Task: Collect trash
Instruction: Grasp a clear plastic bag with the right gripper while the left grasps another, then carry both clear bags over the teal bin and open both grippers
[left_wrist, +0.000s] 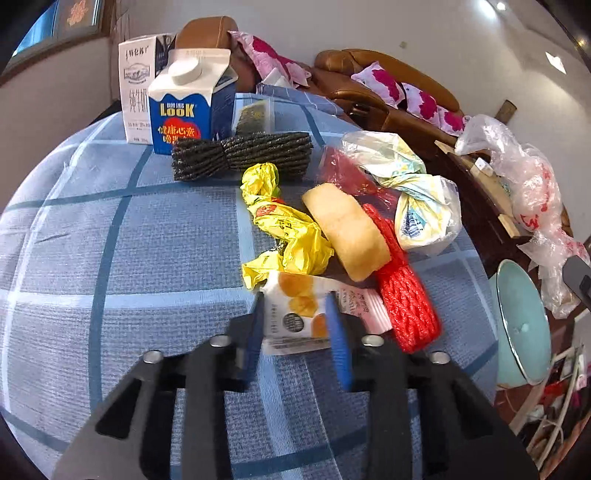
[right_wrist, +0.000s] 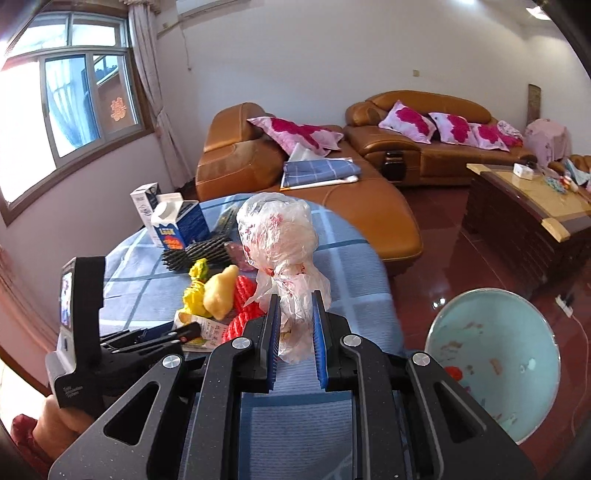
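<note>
My left gripper (left_wrist: 295, 310) has its blue pads on either side of a white snack wrapper with orange pictures (left_wrist: 295, 310) lying on the blue checked tablecloth (left_wrist: 110, 240); the jaws are closed onto it. Beyond it lie a crumpled yellow wrapper (left_wrist: 284, 225), a pale bread piece (left_wrist: 347, 229), red foam net (left_wrist: 406, 302), black foam net (left_wrist: 240, 155) and a knotted white bag (left_wrist: 417, 206). My right gripper (right_wrist: 294, 314) is shut on a crumpled clear plastic bag with red print (right_wrist: 280, 243), held above the table. The teal bin (right_wrist: 495, 362) sits low right.
Two milk cartons (left_wrist: 181, 110) stand at the table's far side. A brown leather sofa (right_wrist: 295, 177) with pink pillows is behind. A dark coffee table (right_wrist: 528, 206) stands right on the red floor. The left gripper body (right_wrist: 81, 332) shows in the right wrist view.
</note>
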